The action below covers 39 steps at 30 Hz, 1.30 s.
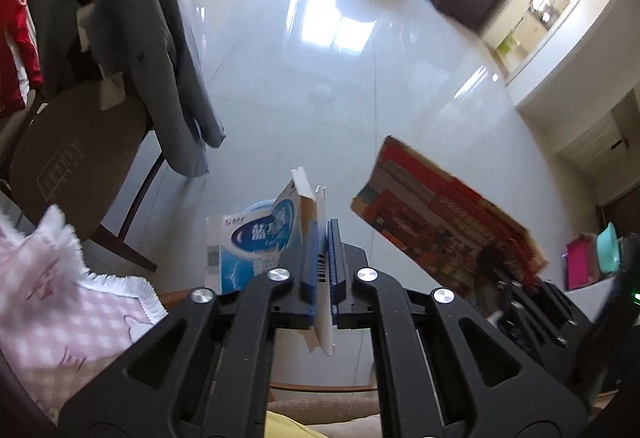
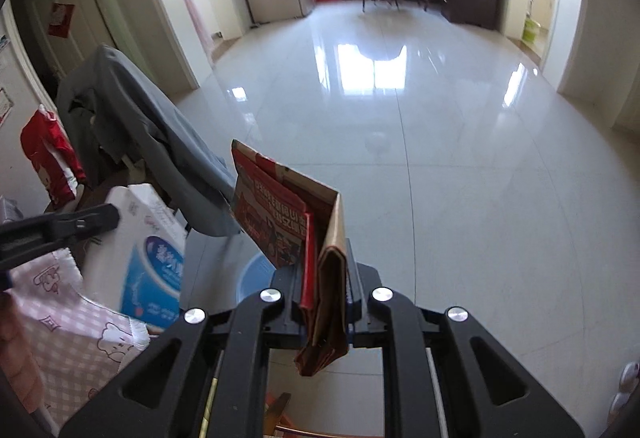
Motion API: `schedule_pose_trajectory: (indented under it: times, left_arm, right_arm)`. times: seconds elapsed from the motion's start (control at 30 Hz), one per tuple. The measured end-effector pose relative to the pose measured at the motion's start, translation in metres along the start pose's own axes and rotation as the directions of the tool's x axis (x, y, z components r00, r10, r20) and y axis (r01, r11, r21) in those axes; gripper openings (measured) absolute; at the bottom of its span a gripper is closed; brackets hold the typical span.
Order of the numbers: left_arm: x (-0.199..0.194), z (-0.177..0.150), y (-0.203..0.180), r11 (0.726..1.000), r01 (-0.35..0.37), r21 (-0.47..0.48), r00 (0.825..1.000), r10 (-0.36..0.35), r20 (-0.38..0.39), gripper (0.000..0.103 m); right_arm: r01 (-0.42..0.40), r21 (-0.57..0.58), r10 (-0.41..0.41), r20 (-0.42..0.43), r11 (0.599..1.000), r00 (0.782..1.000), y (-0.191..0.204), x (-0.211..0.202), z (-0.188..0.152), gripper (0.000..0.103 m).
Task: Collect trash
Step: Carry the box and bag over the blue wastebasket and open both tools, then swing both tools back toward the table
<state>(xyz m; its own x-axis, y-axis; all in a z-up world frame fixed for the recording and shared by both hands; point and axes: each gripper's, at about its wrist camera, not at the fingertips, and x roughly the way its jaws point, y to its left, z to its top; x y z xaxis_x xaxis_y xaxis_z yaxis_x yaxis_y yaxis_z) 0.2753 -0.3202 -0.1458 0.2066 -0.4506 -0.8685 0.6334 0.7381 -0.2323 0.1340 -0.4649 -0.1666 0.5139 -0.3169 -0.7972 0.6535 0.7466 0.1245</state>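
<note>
My left gripper [image 1: 323, 234] is shut on a flattened blue and white box [image 1: 256, 238], held in the air above the floor; the box also shows in the right wrist view [image 2: 152, 270]. My right gripper [image 2: 324, 270] is shut on a flattened red printed cardboard carton [image 2: 280, 214], also held up; the carton shows in the left wrist view [image 1: 440, 222] to the right of the box. A blue bin [image 2: 256, 274] sits on the floor just below and left of the right gripper, mostly hidden by the carton.
A chair [image 1: 76, 158] draped with a grey jacket [image 1: 132, 38] stands at left. A pink checked cloth [image 1: 60, 310] lies at lower left. The glossy tiled floor [image 2: 440, 126] stretches ahead to a far table and cabinet [image 2: 472, 2].
</note>
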Motion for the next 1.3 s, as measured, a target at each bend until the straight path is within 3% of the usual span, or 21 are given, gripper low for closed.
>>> schedule_pose_trajectory:
  times: [0.03,0.07,0.1,0.27,0.5,0.57,0.63,0.67,0.77,1.3]
  left_arm:
    - [0.012,0.001,0.000,0.999,-0.027,0.017,0.999,0.028,-0.026,0.027]
    - [0.021,0.003,0.002,0.998,-0.060,0.024,0.997,0.061,-0.040,0.060]
    - [0.026,0.002,0.004,0.995,-0.093,0.025,0.995,0.094,-0.041,0.067]
    - [0.037,-0.007,0.018,0.993,-0.121,0.010,0.991,0.121,-0.061,0.067]
    - [0.022,-0.020,0.037,0.988,-0.155,-0.008,0.988,0.155,-0.018,0.067]
    - [0.014,-0.023,0.047,0.987,-0.161,-0.030,0.987,0.161,-0.005,0.067]
    - [0.006,-0.026,0.055,0.984,-0.174,-0.047,0.985,0.175,0.006,0.068]
    - [0.003,-0.027,0.057,0.982,-0.180,-0.050,0.983,0.181,0.009,0.068]
    - [-0.006,-0.032,0.065,0.979,-0.194,-0.066,0.981,0.196,0.014,0.068]
    - [-0.025,-0.045,0.071,0.981,-0.178,-0.074,0.982,0.182,0.050,0.068]
  right_arm:
    - [0.001,0.005,-0.001,-0.004,1.000,1.000,-0.001,0.002,-0.001,0.013]
    - [0.001,0.010,-0.001,-0.006,1.000,1.000,-0.002,0.003,-0.001,0.013]
    - [0.003,0.012,-0.002,-0.006,1.000,1.000,-0.002,0.004,-0.002,0.013]
    - [0.013,0.000,-0.013,-0.019,1.000,1.000,-0.003,0.017,0.002,0.013]
    - [-0.013,-0.049,0.008,-0.096,0.999,0.995,0.022,0.047,0.008,0.015]
    - [-0.036,-0.060,0.030,-0.091,0.998,0.995,0.033,0.051,0.011,0.030]
    - [-0.049,-0.059,0.045,-0.070,0.997,0.997,0.040,0.051,0.013,0.069]
    - [-0.060,-0.061,0.057,-0.050,0.996,0.997,0.044,0.049,0.016,0.073]
    - [-0.057,-0.080,0.057,-0.004,0.995,0.998,0.049,0.041,0.017,0.073]
    - [-0.064,-0.131,0.064,-0.001,0.989,0.998,0.061,0.022,0.008,0.073]
